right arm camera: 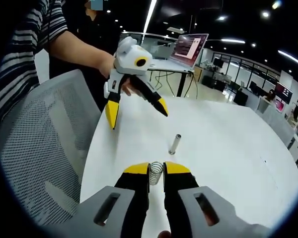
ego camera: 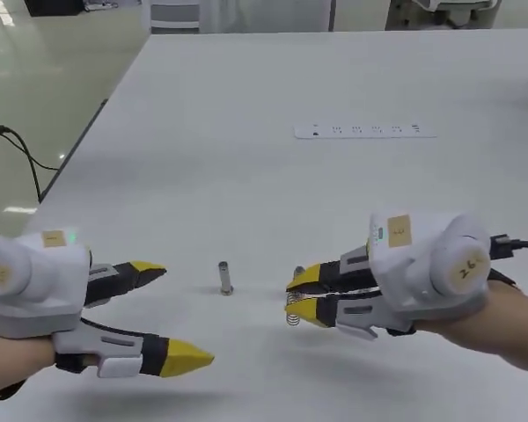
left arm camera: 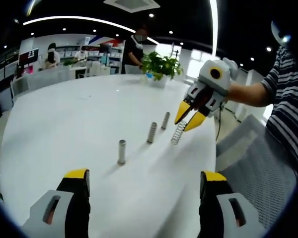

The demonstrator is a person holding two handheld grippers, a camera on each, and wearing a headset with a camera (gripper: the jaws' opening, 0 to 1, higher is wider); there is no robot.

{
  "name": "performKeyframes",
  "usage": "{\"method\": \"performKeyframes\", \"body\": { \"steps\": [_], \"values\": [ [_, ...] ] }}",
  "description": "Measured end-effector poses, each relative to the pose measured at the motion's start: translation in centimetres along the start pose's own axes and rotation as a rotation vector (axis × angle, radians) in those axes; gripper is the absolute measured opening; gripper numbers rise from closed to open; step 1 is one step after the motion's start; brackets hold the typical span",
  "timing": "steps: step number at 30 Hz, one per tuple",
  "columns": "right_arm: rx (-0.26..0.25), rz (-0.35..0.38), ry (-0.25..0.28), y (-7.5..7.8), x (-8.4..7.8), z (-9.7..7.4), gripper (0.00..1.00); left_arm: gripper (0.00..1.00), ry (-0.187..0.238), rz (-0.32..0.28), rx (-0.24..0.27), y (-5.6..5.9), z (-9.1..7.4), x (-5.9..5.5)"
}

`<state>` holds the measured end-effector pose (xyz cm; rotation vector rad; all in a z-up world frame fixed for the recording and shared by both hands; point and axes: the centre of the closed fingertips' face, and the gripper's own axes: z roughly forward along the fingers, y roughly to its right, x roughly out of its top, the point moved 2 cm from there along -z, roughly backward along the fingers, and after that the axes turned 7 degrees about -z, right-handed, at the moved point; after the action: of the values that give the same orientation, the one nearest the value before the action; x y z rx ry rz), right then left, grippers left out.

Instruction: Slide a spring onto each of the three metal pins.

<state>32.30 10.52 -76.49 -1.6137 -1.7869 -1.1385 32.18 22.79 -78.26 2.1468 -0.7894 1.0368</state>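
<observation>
The right gripper sits just right of centre, low in the head view. Its jaws are drawn in to a narrow gap, and a spring is pinched between the yellow tips. The coil hangs down from the tips toward the table; whether its lower end touches the surface cannot be told. Gripping it near the top probably leaves the lower end free to go over a pin.

The bare pin stands upright at lower centre, between the two grippers and apart from both. In the left gripper view a second pin and a third pin stand in a row beyond it, toward the centre right. Both look ribbed, as if springs already sit on them, so the bare pin is likely the last one to fill.

The left gripper, at the lower left of the head view, has its jaws spread wide and holds and touches nothing. It appears to be held off to the side, perhaps ready to steady the pin.
</observation>
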Motion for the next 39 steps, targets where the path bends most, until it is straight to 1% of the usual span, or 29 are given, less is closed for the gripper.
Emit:
{"method": "performKeyframes", "body": {
  "steps": [3, 11, 15, 20, 23, 27, 31, 33, 34, 37, 39],
  "values": [
    [-0.001, 0.004, 0.001, 0.1, 0.1, 0.0, 0.07, 0.98, 0.006, -0.003, 0.016, -0.3, 0.0, 0.0],
    [-0.006, 0.008, 0.002, 0.1, 0.1, 0.2, 0.07, 0.98, 0.006, -0.001, 0.02, -0.4, -0.3, 0.0],
    [-0.008, 0.011, 0.009, 0.2, 0.5, 0.6, 0.07, 0.98, 0.006, 0.001, 0.021, -0.4, -0.4, 0.1],
    [-0.018, 0.013, 0.016, 0.6, 1.1, 1.4, 0.07, 0.98, 0.01, 0.006, 0.021, -0.2, -0.5, 0.2],
    [-0.039, 0.03, 0.032, 1.2, 1.6, 1.8, 0.07, 0.98, 0.011, 0.005, 0.021, -0.1, -0.4, 0.3],
    [-0.047, 0.026, 0.038, 1.6, 2.2, 2.1, 0.07, 0.98, 0.015, 0.006, 0.02, -0.1, -0.4, 0.4],
    [-0.058, 0.036, 0.059, 2.1, 2.9, 2.3, 0.07, 0.98, 0.018, 0.008, 0.022, -0.1, -0.5, 0.6],
    [-0.065, 0.028, 0.055, 2.4, 3.2, 2.6, 0.07, 0.98, 0.019, 0.009, 0.023, -0.1, -0.6, 0.6],
    [-0.07, 0.005, 0.037, 2.6, 3.2, 2.8, 0.07, 0.98, 0.019, 0.01, 0.023, -0.1, -0.6, 0.6],
    [-0.073, 0.015, 0.061, 3.1, 4.1, 3.1, 0.07, 0.98, 0.014, 0.01, 0.025, -0.1, -0.7, 0.5],
    [-0.078, 0.009, 0.068, 3.4, 4.6, 3.5, 0.07, 0.98, 0.011, 0.009, 0.025, -0.1, -0.8, 0.3]
  ]
}}
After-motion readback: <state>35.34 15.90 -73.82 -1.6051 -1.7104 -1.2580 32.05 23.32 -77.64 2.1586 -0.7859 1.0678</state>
